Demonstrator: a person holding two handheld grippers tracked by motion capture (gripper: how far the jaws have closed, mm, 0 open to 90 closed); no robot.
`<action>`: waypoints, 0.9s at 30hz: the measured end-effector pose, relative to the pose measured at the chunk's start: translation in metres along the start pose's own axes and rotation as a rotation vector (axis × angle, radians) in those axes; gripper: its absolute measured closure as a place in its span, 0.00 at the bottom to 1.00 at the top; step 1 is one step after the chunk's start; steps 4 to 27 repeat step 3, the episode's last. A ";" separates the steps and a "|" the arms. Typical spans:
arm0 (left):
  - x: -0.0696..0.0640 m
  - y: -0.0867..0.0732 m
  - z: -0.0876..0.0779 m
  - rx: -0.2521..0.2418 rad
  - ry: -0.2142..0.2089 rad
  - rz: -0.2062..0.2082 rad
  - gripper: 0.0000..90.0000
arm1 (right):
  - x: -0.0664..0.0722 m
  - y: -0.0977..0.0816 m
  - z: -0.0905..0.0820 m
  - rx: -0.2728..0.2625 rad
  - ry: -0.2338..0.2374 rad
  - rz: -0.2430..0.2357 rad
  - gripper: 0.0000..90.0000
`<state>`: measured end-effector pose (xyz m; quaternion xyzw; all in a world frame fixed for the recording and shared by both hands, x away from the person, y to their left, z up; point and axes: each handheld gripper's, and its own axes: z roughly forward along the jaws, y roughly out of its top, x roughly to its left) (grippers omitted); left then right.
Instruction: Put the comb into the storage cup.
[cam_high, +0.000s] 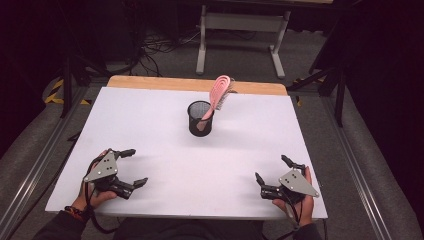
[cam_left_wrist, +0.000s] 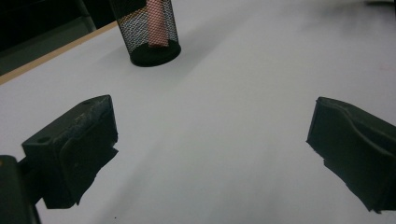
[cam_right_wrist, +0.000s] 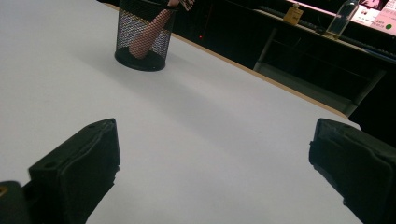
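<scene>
The brush stands handle-down in the mesh cup near the middle of the far half of the table, its pink head leaning out over the cup's far right rim. Both grippers rest near the table's front edge, well apart from the cup: the left gripper has its jaws spread wide with nothing between them, and the right gripper is likewise released and empty. The likeliest trouble, as I judge it, is the cup: it looks light and the brush sits off-centre, so a sideways pull on the head, or a jaw knocking the rim, could tip it over or drag it across the smooth top. A pinch on the bristles rather than the spine could slip. The brush head is cut off at the top of both gripper views; the handle's foot shows only dimly through the mesh, and the bristle side is hard to make out
</scene>
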<state>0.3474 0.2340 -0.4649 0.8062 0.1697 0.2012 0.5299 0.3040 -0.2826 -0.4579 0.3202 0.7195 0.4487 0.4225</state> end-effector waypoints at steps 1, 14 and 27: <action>0.000 0.000 0.000 0.002 -0.002 0.000 0.03 | 0.000 0.000 0.000 -0.001 0.000 0.002 0.03; 0.001 0.000 0.001 0.000 0.002 -0.001 0.03 | -0.001 0.000 0.000 -0.002 0.001 0.006 0.03; 0.001 0.000 0.001 0.000 0.002 -0.001 0.03 | -0.001 0.000 0.000 -0.002 0.001 0.006 0.03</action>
